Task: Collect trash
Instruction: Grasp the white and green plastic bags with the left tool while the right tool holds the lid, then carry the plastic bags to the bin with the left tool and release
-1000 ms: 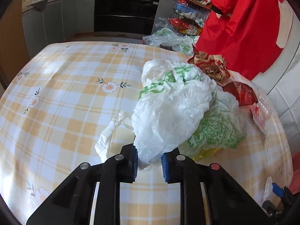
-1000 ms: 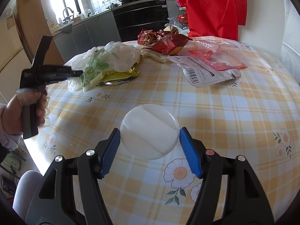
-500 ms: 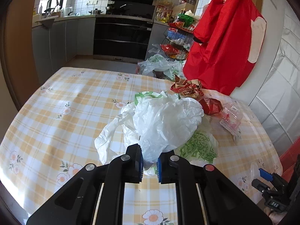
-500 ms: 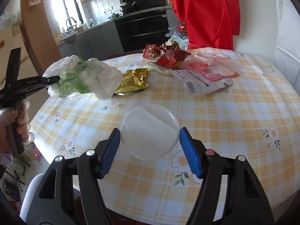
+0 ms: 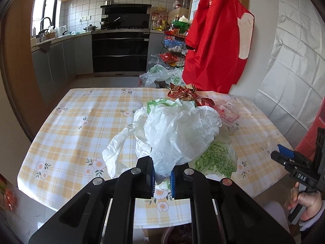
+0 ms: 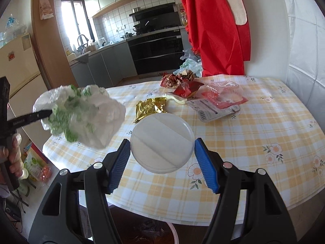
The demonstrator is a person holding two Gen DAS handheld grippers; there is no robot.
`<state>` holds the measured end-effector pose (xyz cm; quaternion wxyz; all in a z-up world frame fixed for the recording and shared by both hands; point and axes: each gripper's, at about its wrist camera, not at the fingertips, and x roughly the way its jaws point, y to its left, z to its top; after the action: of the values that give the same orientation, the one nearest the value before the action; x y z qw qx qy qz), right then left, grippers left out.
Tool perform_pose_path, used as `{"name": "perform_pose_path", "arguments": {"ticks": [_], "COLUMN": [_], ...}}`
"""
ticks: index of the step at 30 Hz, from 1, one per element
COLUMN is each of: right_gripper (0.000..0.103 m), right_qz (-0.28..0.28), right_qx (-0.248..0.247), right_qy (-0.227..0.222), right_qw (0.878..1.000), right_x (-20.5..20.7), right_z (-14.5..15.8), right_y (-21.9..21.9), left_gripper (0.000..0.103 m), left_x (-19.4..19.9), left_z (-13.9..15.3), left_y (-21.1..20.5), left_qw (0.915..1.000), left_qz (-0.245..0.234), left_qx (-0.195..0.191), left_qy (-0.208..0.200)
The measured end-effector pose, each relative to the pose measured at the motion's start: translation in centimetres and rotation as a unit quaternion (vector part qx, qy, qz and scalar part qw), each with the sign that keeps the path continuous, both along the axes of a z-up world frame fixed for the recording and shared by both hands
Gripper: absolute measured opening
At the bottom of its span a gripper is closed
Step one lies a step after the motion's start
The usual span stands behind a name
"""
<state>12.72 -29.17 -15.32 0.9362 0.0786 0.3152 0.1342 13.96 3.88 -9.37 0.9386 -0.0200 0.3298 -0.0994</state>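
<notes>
My left gripper (image 5: pixel 162 180) is clamped narrow on a tail of the white plastic bag (image 5: pixel 178 134), whose bulk hangs ahead of my fingertips. My right gripper (image 6: pixel 161 158) spans the clear lid (image 6: pixel 161 143) at its rim. Risk: the thin film slips free; the smooth lid pivots out.
</notes>
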Motion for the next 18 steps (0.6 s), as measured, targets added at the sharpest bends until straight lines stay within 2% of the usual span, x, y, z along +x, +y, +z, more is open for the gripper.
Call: {"name": "perform_pose_path", "arguments": {"ticks": [5, 9, 18], "right_gripper": [0.066, 0.066, 0.066], "right_qz": [-0.003, -0.004, -0.002], "right_qx": [0.001, 0.000, -0.001], "right_qy": [-0.017, -0.032, -0.059], "right_qw": [1.000, 0.999, 0.998], "right_x": [-2.6, -4.7, -8.9], "right_z": [1.8, 3.3, 5.9], "right_y": [-0.4, -0.6, -0.3], "left_gripper": [0.011, 0.011, 0.011], "left_x": [-4.1, -7.6, -13.4], "left_z": [-0.1, 0.1, -1.0], "left_y": [-1.0, -1.9, -3.1], "left_qw": [0.9998, 0.9995, 0.9983], "left_qz": [-0.016, -0.024, -0.045], "left_qx": [0.001, 0.020, 0.007], "left_qy": [0.008, -0.004, 0.037]}}
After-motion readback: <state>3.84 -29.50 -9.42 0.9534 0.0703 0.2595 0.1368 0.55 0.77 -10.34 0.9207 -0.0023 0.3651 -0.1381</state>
